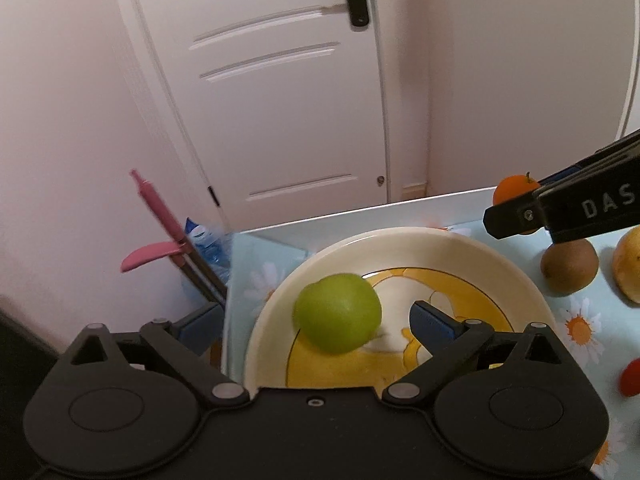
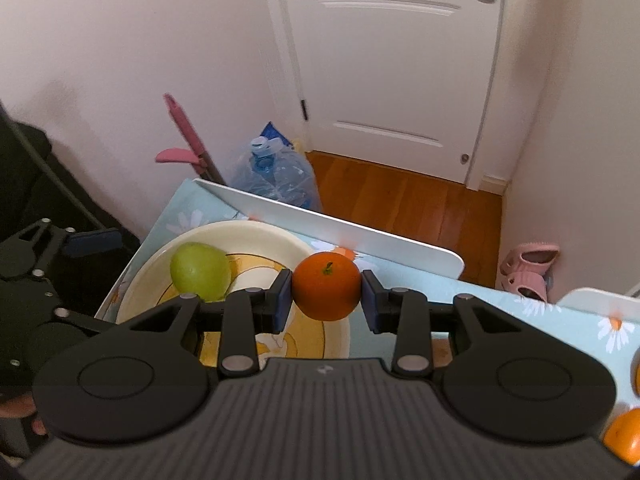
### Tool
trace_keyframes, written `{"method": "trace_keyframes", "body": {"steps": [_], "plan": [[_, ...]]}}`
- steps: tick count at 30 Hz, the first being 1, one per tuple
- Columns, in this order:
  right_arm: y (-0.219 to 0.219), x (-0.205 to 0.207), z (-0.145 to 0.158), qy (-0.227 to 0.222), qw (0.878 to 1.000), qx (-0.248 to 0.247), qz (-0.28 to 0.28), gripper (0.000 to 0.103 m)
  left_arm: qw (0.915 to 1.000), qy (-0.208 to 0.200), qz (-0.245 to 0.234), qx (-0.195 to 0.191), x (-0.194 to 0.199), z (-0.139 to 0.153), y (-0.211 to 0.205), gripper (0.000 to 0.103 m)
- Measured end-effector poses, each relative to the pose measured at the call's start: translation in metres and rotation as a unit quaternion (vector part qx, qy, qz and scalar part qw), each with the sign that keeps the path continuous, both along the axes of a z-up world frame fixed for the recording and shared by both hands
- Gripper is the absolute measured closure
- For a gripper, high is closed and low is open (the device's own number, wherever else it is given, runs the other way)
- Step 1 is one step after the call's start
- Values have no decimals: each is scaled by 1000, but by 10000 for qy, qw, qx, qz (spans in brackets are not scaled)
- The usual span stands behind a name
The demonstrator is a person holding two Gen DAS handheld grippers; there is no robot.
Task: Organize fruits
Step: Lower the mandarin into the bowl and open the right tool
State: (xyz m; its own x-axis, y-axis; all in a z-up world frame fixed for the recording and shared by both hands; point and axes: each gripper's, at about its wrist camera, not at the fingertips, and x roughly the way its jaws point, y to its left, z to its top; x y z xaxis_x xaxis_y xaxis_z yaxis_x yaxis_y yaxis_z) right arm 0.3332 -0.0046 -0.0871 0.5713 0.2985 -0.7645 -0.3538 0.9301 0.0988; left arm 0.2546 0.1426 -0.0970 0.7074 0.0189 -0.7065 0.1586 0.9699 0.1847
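Observation:
A green fruit (image 1: pixel 337 312) lies on the left part of a cream plate (image 1: pixel 460 248) with a yellow cartoon print; it also shows in the right wrist view (image 2: pixel 200 270) on the plate (image 2: pixel 272 236). My left gripper (image 1: pixel 316 322) is open, its fingers wide on either side of the green fruit, not touching it. My right gripper (image 2: pixel 326 296) is shut on an orange (image 2: pixel 326 286) and holds it at the plate's right edge. The orange (image 1: pixel 514 186) and the right gripper's finger show at the far right in the left wrist view.
A kiwi (image 1: pixel 570 266), a yellow fruit (image 1: pixel 628 266) and a red fruit (image 1: pixel 632 378) lie right of the plate on the daisy-print tablecloth (image 1: pixel 580 332). More oranges (image 2: pixel 626 436) lie at the right. Beyond the table's far edge stand a water bottle (image 2: pixel 280 176), a pink mop (image 2: pixel 184 128) and a door.

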Motion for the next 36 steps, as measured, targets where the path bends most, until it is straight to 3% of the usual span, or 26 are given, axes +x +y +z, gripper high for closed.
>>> {"method": "trace_keyframes", "body": {"steps": [10, 23, 26, 27, 36], "plan": [[27, 4, -13, -42, 9978, -258, 614, 52, 9986, 112, 482, -194, -38, 12, 8, 1], [51, 13, -51, -154, 9947, -261, 987, 50, 9969, 108, 702, -331, -43, 11, 30, 1], [49, 7, -46, -384, 9943, -295, 950, 19, 9971, 111, 683, -327, -43, 10, 30, 1], [47, 4, -43, -489, 9944, -306, 886, 2, 9972, 113, 675, -314, -44, 10, 30, 1], [31, -15, -16, -610, 9962, -213, 578, 0, 9975, 39, 614, -348, -50, 19, 25, 1]]}}
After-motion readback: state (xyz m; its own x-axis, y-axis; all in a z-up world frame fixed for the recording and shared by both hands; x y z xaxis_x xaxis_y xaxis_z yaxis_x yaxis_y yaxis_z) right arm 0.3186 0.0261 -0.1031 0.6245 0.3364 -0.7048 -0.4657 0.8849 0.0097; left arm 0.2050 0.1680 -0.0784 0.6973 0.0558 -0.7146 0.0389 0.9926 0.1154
